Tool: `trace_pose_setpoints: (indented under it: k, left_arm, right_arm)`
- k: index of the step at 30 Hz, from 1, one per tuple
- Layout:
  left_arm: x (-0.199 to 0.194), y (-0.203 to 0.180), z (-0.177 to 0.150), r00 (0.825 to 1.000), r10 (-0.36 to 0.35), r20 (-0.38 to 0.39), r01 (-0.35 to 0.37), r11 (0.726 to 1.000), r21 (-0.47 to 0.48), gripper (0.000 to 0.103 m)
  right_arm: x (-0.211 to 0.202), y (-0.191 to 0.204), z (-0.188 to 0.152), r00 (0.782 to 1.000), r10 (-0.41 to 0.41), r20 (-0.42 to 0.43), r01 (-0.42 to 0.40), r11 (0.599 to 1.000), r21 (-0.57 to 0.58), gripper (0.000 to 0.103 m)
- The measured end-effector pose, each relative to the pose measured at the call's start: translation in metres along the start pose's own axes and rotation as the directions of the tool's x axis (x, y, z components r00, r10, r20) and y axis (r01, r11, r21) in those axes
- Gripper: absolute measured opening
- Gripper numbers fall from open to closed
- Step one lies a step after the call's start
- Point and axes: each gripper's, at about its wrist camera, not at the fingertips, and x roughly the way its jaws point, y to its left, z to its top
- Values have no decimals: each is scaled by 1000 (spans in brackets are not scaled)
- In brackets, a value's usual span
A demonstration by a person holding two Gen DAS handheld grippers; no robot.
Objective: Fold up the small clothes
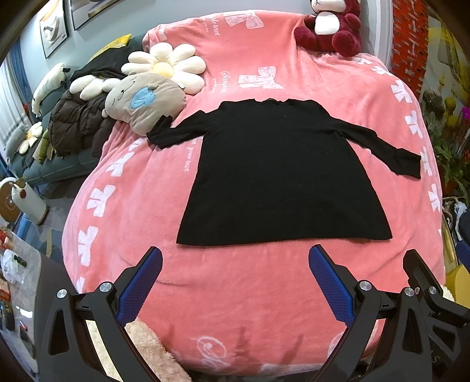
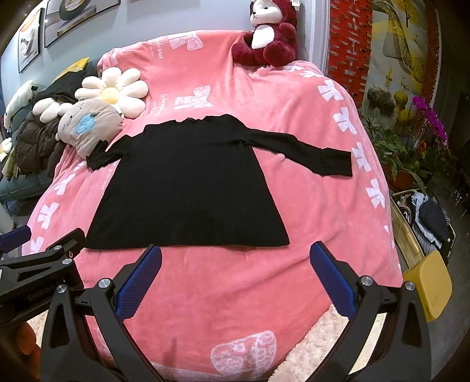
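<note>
A black long-sleeved top (image 1: 282,170) (image 2: 188,188) lies flat on a pink blanket (image 1: 235,293) (image 2: 235,293), both sleeves spread out and the hem toward me. My left gripper (image 1: 235,252) is open, hovering just short of the hem with nothing between its blue-padded fingers. My right gripper (image 2: 235,249) is open too, its left fingertip close to the hem and nothing in its jaws. The left gripper's side (image 2: 44,258) shows at the left edge of the right wrist view, and part of the right gripper (image 1: 423,279) shows at the right of the left wrist view.
A grey face cushion (image 1: 147,102) (image 2: 88,126) touches the top's left sleeve, with a daisy cushion (image 1: 167,66) (image 2: 113,91) behind it. A dark red plush bear (image 1: 332,26) (image 2: 267,38) sits at the back. Potted plants (image 2: 411,141) and a basket of clothes (image 2: 426,223) stand to the right.
</note>
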Motion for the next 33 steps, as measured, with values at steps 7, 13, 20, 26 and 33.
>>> trace_pose_setpoints:
  k: [7,13,20,26,33]
  left_arm:
    - [3,-2,-1,1000,5,-9,-5,1000,0,98]
    - [5,-3,-2,1000,0,-11,0,1000,2,98]
    - [11,-5,1,1000,6,-23,-5,1000,6,98]
    - [25,-6,8,999,11,-43,-11,1000,2,98]
    - [33,-9,12,998,12,-58,-12,1000,4,98]
  right_arm:
    - [1,1,-1,1000,1,0,-1,1000,-5,98]
    - [3,2,0,1000,0,0,0,1000,-9,98]
    - [9,3,5,1000,-1,-11,1,1000,-14,98]
    - [23,5,11,999,3,-37,-3,1000,-13,98]
    - [32,3,10,999,2,-49,-2,1000,1,98]
